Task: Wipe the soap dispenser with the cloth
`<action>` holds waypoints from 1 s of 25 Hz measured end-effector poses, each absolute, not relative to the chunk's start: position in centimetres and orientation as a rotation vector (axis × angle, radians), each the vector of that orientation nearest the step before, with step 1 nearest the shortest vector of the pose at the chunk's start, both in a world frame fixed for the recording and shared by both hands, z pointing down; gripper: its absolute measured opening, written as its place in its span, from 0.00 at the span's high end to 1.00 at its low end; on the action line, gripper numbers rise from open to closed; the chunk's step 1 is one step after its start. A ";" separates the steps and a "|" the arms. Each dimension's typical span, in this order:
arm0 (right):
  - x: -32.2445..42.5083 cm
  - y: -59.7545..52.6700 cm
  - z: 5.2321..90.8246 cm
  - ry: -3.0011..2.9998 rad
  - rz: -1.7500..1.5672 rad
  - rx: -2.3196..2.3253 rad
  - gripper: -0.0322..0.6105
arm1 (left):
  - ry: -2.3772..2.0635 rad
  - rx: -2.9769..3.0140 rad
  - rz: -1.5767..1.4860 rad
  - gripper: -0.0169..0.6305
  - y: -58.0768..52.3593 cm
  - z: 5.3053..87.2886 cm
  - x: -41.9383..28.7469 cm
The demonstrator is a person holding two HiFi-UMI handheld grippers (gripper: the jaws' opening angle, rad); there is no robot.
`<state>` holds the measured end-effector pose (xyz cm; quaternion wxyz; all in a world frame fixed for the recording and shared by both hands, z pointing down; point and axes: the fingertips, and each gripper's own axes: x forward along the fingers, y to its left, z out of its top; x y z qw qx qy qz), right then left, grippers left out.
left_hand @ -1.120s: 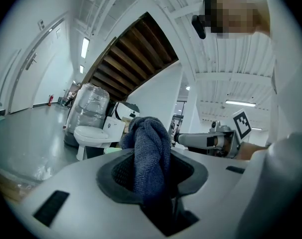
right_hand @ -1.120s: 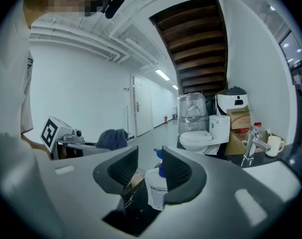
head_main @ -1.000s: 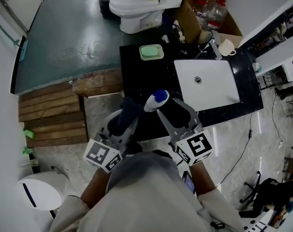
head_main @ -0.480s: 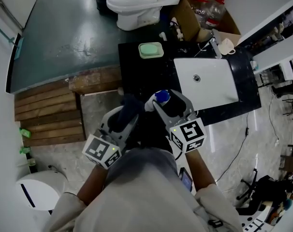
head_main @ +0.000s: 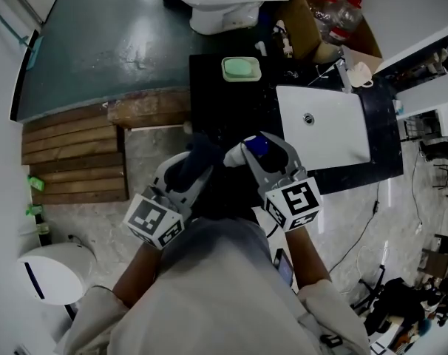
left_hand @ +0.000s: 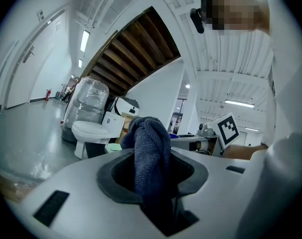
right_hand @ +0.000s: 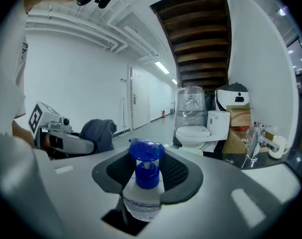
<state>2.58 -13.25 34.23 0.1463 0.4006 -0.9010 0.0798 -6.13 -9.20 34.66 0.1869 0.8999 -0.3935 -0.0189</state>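
**Head view.** I use the white sink as my landmark. The soap dispenser is in the air off the sink's near-left corner, above the front edge of the black counter. It lies between the jaws of the right gripper, with its blue pump cap pointing away from me. The left gripper is further left of the sink, beside the dispenser, with the dark blue cloth bunched at its tip. Compared with a second ago, both grippers sit slightly lower and closer to me, and the cloth is next to the bottle's white body. From here I can't tell whether they touch.

**Left gripper view.** The jaws are nearly closed and pinch the cloth, which stands up out of them in a thick fold. That grip looks firm to me.

**Right gripper view.** The jaws are partly open and have just been closing on the dispenser. Their pads now press against the bottle's shoulders, just below the pump. The left gripper and its cloth are off to the side, with a visible gap between cloth and bottle.

I read this as a fresh, tighter grip on the bottle. The wipe itself has not started, and the cloth needs to come across onto the bottle next.
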 end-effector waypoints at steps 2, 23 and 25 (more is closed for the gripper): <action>2.9 -13.0 34.2 -2.614 0.247 1.152 0.75 | -1.107 2.529 -0.051 0.76 -9.5 34.9 -5.9; 4.7 -10.7 33.5 -2.727 0.252 1.092 0.76 | -0.904 2.602 0.006 0.76 -11.0 35.5 -1.2; 4.7 -10.7 33.5 -2.727 0.254 1.097 0.76 | -0.871 2.599 0.019 0.76 -10.8 36.2 -0.7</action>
